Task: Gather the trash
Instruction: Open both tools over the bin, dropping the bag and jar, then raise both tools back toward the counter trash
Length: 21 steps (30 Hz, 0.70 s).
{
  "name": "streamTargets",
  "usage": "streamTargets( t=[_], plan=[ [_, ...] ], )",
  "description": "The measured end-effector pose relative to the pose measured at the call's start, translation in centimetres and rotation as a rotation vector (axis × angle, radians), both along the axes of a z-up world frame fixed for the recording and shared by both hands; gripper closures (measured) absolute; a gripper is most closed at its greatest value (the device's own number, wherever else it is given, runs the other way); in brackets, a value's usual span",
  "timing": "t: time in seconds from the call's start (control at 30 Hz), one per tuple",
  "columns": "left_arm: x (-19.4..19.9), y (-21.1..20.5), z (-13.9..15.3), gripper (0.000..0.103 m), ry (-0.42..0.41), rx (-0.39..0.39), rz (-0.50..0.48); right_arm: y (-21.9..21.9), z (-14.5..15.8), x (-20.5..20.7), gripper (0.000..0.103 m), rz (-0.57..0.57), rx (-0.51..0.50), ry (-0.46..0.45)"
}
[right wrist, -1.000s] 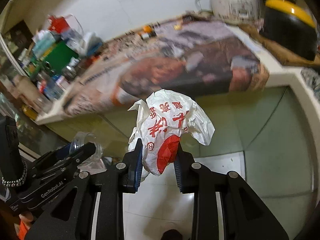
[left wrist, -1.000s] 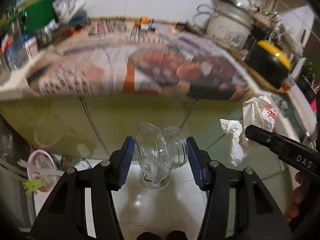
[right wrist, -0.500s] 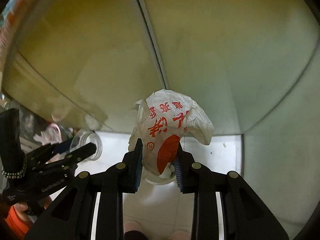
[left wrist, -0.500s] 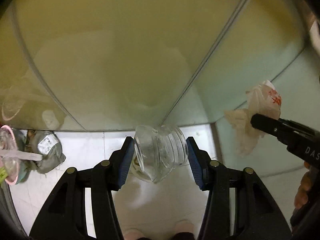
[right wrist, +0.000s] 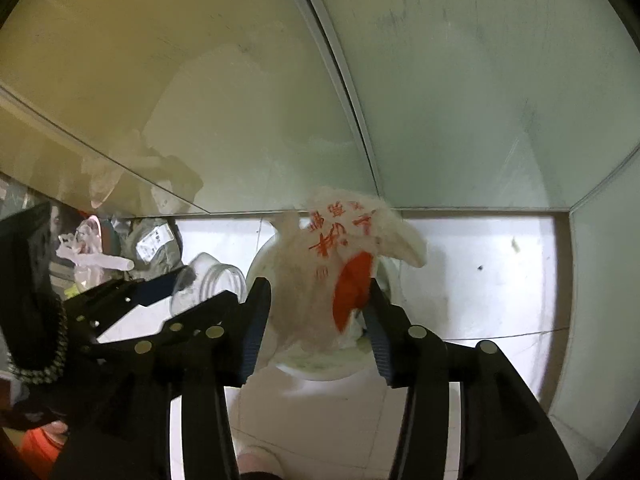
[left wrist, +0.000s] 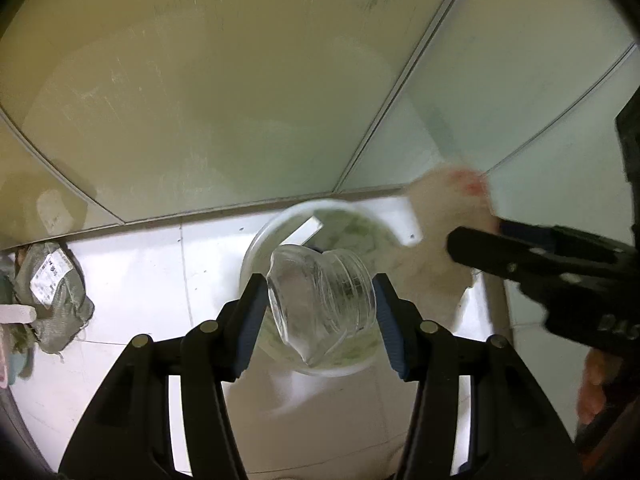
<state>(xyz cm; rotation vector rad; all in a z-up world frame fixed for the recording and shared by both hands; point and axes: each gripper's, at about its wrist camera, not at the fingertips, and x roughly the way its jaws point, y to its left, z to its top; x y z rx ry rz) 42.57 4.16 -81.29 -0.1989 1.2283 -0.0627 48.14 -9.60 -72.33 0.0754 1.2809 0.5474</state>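
Observation:
A clear plastic jar (left wrist: 320, 304) lies sideways between the blue pads of my left gripper (left wrist: 320, 280), which is shut on it just above a round white bin (left wrist: 260, 240) on the floor. In the right wrist view my right gripper (right wrist: 316, 292) hangs over the same bin (right wrist: 320, 372) with its jaws opening. A crumpled white plastic bag with red print (right wrist: 340, 248) sits loose and blurred between them, clear of the left pad. The bag (left wrist: 448, 208) and right gripper (left wrist: 480, 240) show at the right of the left wrist view. The left gripper (right wrist: 188, 280) with the jar (right wrist: 216, 276) shows at the left of the right wrist view.
Pale green cabinet doors (left wrist: 200, 100) rise just behind the bin. A grey sack with a label (left wrist: 52, 288) lies on the white tiled floor (left wrist: 140, 280) to the left, next to pink plastic clutter (right wrist: 88, 236). A person's foot (right wrist: 256, 456) is below.
Both grippers have dropped from counter height to just over the white bin on the floor. The right jaws have spread apart and the bag has come loose; the left still grips the jar.

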Motion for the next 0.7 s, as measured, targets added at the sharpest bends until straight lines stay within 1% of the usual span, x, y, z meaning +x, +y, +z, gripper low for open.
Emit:
streamTargets(
  t=[0.03,0.1,0.17,0.2,0.3,0.37,0.47,0.5,0.53,0.57,0.67,0.7],
  plan=[
    [-0.1,0.2,-0.3,0.051,0.002,0.003,0.003,0.0,-0.2,0.2,0.058,-0.001,0.0,0.006],
    [-0.3,0.5,-0.6,0.048,-0.001,-0.023,0.011,0.2,-0.3,0.5,0.056,-0.002,-0.006,0.008],
    [-0.5,0.6,-0.4,0.042,-0.009,-0.061,0.019,0.3,-0.1,0.5,0.056,0.005,-0.007,-0.007],
    [-0.6,0.6,-0.1,0.041,-0.013,-0.069,0.019,0.5,-0.2,0.6,0.056,0.005,-0.009,-0.014],
    [-1.0,0.2,1.3,0.041,-0.022,-0.055,0.019,0.0,1.6,0.3,0.056,-0.004,-0.016,-0.039],
    [-1.4,0.2,3.2,0.041,-0.027,-0.04,0.026,-0.5,2.6,0.3,0.056,-0.015,-0.029,-0.05],
    [-2.0,0.3,7.0,0.041,-0.034,-0.041,0.039,-1.0,6.1,-0.1,0.056,-0.021,-0.043,-0.056],
    [-2.2,0.1,8.8,0.041,-0.039,-0.035,0.04,-1.1,7.8,-0.3,0.056,-0.025,-0.043,-0.055],
    [-2.6,0.1,11.5,0.041,-0.052,-0.022,0.039,-1.1,9.5,-0.5,0.056,-0.027,-0.043,-0.056],
    [-2.9,0.1,13.0,0.041,-0.061,-0.019,0.038,-1.1,11.3,-0.8,0.056,-0.03,-0.044,-0.062],
    [-3.9,0.2,20.0,0.041,-0.097,-0.015,0.044,-0.9,16.9,-1.5,0.056,-0.027,-0.049,-0.088],
    [-4.3,0.4,23.3,0.041,-0.111,-0.01,0.055,-0.8,20.0,-1.8,0.056,-0.028,-0.048,-0.109]
  ],
)
